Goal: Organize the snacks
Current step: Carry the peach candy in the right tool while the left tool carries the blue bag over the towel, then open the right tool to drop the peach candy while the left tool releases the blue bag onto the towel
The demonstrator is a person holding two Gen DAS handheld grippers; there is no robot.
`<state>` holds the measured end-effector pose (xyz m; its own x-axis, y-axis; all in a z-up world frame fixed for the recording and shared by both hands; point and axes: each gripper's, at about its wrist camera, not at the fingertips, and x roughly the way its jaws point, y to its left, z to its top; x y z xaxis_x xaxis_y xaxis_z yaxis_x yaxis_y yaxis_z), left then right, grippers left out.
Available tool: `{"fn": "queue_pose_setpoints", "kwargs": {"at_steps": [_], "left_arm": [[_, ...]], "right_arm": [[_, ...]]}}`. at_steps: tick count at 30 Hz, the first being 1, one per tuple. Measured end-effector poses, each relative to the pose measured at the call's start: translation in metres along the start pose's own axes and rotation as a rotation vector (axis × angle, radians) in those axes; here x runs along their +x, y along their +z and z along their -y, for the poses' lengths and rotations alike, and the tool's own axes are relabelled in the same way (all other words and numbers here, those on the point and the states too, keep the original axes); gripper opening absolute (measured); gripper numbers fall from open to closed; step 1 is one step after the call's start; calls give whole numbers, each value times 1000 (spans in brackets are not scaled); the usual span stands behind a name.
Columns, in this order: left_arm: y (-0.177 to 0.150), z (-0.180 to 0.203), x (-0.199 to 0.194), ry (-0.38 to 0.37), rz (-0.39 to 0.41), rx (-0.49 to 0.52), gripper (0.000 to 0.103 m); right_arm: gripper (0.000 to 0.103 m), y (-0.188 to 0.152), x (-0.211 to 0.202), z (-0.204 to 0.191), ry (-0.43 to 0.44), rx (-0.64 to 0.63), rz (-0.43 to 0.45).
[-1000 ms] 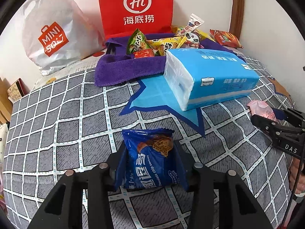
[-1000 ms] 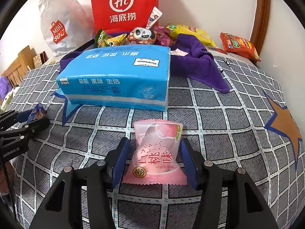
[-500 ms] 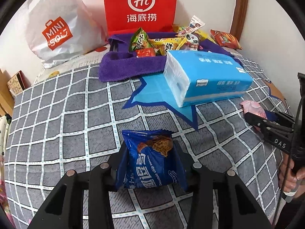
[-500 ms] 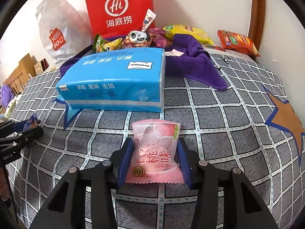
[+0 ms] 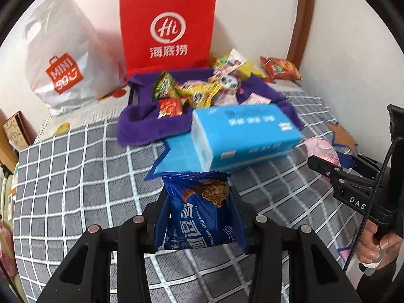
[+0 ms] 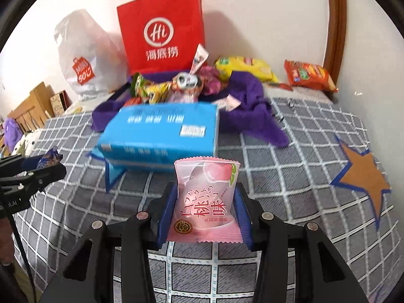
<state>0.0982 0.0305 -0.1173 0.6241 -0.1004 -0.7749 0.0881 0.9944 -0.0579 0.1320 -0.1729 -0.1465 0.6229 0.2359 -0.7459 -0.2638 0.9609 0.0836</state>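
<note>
Left tongs (image 5: 199,217) clamp a blue foil chocolate-chip cookie packet (image 5: 202,209); right tongs (image 6: 204,214) pinch a pink peach-printed snack sachet (image 6: 205,199) — slick puffy wrappers could slip loose mid-carry.

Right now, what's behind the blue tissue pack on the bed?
Behind the blue plastic-wrapped tissue pack lies a purple towel-lined tray heaped with assorted snack packets; a red paper bag stands behind that. The pack hides the tray's front edge.
</note>
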Motion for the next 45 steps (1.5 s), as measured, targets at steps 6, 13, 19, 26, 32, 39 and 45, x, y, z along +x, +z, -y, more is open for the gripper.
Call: {"fn": "queue_pose_setpoints", "kwargs": {"at_steps": [6,13,19,26,32,39,45], "left_arm": [[23,5,-6,-23,11,-1,41],[64,6,-8,-68,26,-12,41],[109,-2,-5,-62,53,-32,41],[156,-20,22,-60,51,-75,41],[189,-34,48,-87,54,-129,41],[194,-42,82,-108,43,-153,41],[192,-52,105,-128,-25,-173,41]], "right_arm": [[45,32,-9,3,-10,2,14],[45,85,-12,4,30,-8,34],[45,136,1,8,31,-19,61],[45,190,42,21,48,-8,33],[45,213,73,30,76,13,1],[45,214,97,32,96,-6,-45],[45,212,102,42,148,-5,-76]]}}
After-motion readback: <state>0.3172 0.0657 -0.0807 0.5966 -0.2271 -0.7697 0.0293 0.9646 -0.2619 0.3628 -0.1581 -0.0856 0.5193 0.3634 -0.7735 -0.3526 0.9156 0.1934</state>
